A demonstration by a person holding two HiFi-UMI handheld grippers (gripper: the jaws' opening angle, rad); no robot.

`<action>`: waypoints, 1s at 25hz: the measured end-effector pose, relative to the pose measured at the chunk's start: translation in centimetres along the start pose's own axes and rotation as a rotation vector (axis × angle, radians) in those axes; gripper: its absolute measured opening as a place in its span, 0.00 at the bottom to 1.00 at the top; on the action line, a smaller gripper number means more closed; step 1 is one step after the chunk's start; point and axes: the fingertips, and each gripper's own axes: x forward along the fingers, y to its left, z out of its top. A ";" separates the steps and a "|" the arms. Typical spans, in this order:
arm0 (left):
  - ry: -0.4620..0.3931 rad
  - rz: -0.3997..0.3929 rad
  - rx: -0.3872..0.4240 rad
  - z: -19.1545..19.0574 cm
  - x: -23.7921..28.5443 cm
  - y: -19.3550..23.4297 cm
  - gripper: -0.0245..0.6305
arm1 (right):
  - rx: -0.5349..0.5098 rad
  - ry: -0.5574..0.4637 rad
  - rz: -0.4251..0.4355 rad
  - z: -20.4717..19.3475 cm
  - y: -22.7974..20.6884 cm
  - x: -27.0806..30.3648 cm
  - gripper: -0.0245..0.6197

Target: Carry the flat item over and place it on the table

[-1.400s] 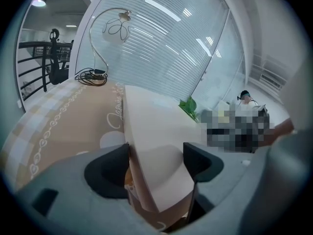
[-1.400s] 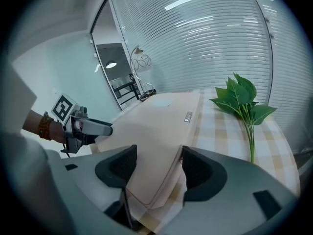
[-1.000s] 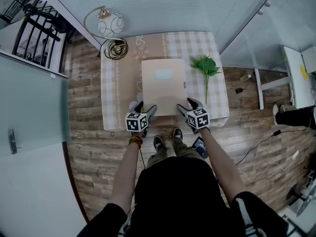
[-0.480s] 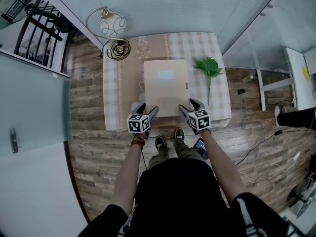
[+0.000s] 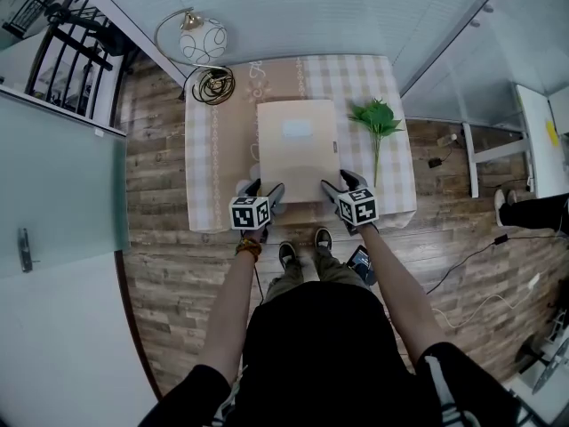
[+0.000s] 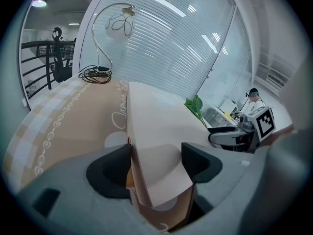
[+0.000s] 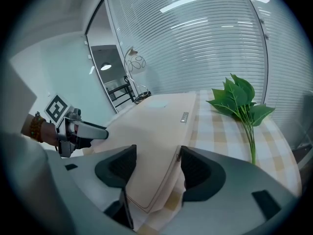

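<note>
The flat beige box (image 5: 298, 149) lies flat on the checked tablecloth of the table (image 5: 213, 185), its long side pointing away from me. My left gripper (image 5: 260, 190) sits at its near left corner and my right gripper (image 5: 340, 187) at its near right corner. In the left gripper view the box corner (image 6: 156, 126) lies between the wide-spread jaws (image 6: 156, 163); the left pad is beside its edge, the right pad stands off it. In the right gripper view the other corner (image 7: 156, 126) lies between spread jaws (image 7: 156, 165) in the same way.
A green leafy sprig (image 5: 378, 123) lies on the table right of the box. A white globe lamp (image 5: 203, 38) and a coiled cable (image 5: 212, 85) sit at the far left corner. A blind-covered glass wall stands behind the table. A black railing (image 5: 62, 52) is at far left.
Almost nothing differs. Both grippers stay at the box's near corners and the box stays on the table; the whole view shifts slightly.
</note>
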 end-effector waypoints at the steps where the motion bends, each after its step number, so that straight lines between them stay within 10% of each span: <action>1: 0.002 0.003 0.000 0.1 0.0 0.0 0.55 | 0.005 -0.001 0.005 0.0 0.0 0.0 0.47; 25: -0.325 0.033 0.309 11.4 -5.5 -6.9 0.48 | -0.203 -0.233 -0.033 9.1 2.2 -6.3 0.38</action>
